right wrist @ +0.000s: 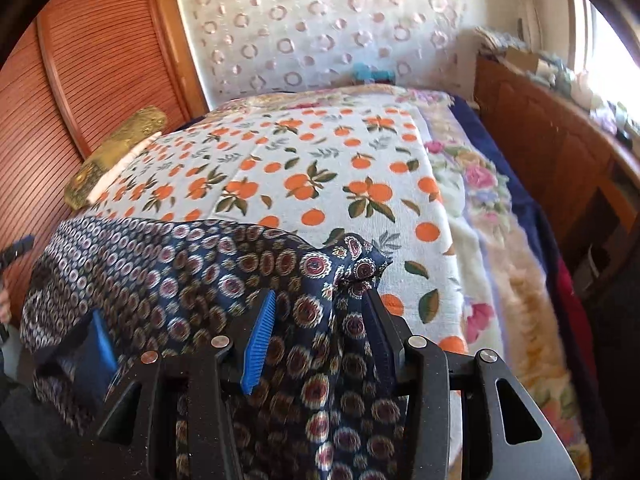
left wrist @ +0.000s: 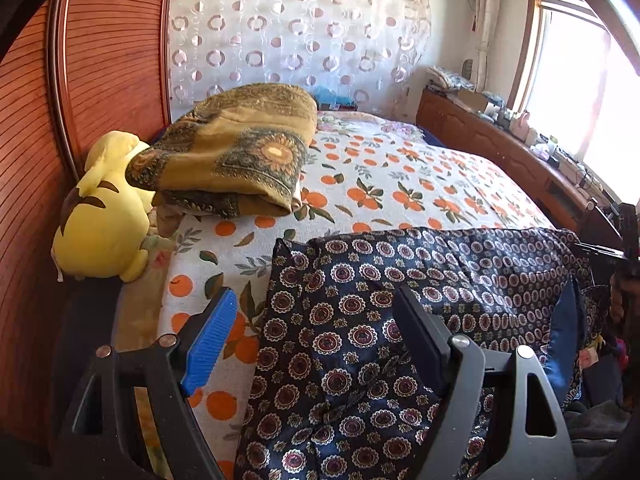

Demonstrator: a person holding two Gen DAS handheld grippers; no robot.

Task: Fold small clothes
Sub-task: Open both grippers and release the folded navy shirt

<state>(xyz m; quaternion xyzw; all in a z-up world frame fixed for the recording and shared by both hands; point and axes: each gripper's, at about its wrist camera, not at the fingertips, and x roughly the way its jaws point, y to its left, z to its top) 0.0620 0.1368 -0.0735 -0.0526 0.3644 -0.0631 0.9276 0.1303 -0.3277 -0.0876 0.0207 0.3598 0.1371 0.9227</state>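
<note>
A dark navy garment with round medallion print (left wrist: 400, 300) lies at the near edge of the bed; it also shows in the right wrist view (right wrist: 180, 272). My left gripper (left wrist: 316, 308) is open, its jaws wide apart over the garment's left edge, with cloth between them but not pinched. My right gripper (right wrist: 320, 304) is open too, jaws apart, with the garment's bunched right corner (right wrist: 360, 264) draped against the right finger. The left gripper's tip shows at the far left of the right wrist view (right wrist: 16, 248).
The bed has an orange-print sheet (left wrist: 380, 184) over a floral blanket (right wrist: 500, 220). A folded brown patterned blanket (left wrist: 240, 152) and a yellow plush toy (left wrist: 104, 216) sit at the left by the wooden headboard (left wrist: 100, 60). A wooden cabinet (left wrist: 500, 148) with clutter runs along the right.
</note>
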